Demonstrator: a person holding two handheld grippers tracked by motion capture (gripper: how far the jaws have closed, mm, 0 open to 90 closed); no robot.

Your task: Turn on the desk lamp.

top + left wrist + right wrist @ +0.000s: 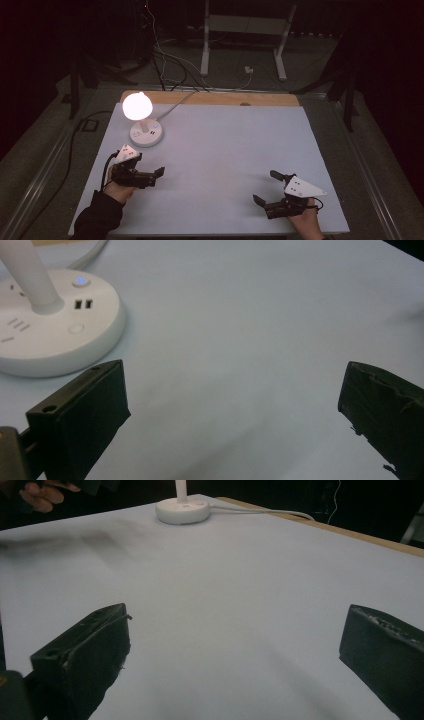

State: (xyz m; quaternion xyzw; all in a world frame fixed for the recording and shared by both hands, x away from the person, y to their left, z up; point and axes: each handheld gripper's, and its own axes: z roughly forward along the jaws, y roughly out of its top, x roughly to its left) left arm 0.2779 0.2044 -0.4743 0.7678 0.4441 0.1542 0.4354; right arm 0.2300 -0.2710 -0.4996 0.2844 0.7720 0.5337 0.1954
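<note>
A table (220, 150) runs from the person's side toward the far wall. A desk lamp (145, 131) stands on it in the far left part, near the back edge, and its cord (175, 102) leads off over that edge to the floor behind. The left gripper (159, 173) sits at the near left, just in front of the lamp's base (60, 330), jaws wide apart with bare tabletop between them. The right gripper (265, 187) sits at the near right, well apart from the left one, jaws also spread. Behind the table stands a frame (245, 37) on the floor
</note>
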